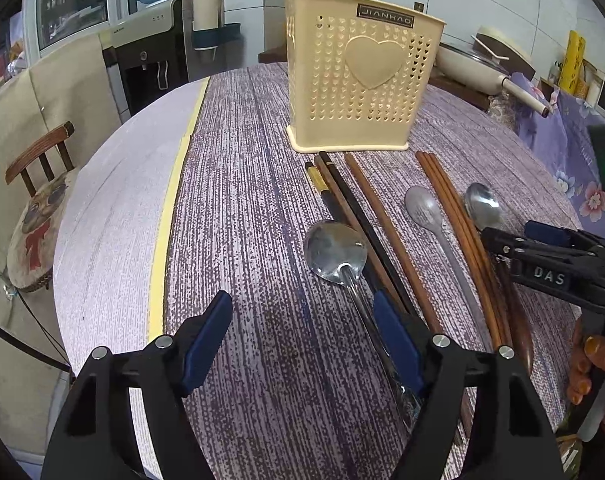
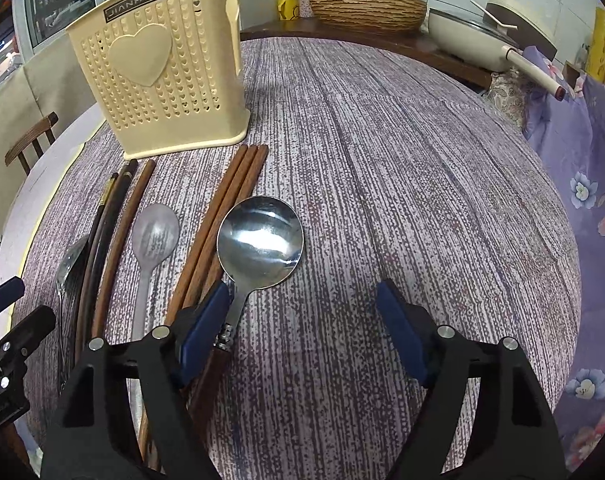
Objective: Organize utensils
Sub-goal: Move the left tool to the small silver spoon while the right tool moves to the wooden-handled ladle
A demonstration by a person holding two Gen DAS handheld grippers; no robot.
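A cream perforated utensil holder (image 1: 362, 76) (image 2: 162, 76) stands upright on the round table. In front of it lie several brown and black chopsticks (image 1: 382, 224) (image 2: 222, 216) and three spoons. My left gripper (image 1: 302, 340) is open just above the table; its right pad sits beside the handle of a shiny steel spoon (image 1: 336, 250). My right gripper (image 2: 302, 336) is open and low; its left pad touches the neck of a round steel spoon with a wooden handle (image 2: 260, 240). A dull grey spoon (image 1: 424, 210) (image 2: 154, 240) lies between chopstick groups. The right gripper also shows in the left wrist view (image 1: 514, 236).
The table has a purple-grey cloth (image 1: 242, 200) (image 2: 382, 160) with a bare pale rim at left. A wooden chair (image 1: 38, 184) stands left of the table. A cream pan (image 2: 474, 40) and wicker basket (image 2: 366, 4) sit on a counter behind. Floral fabric (image 2: 582, 160) hangs at right.
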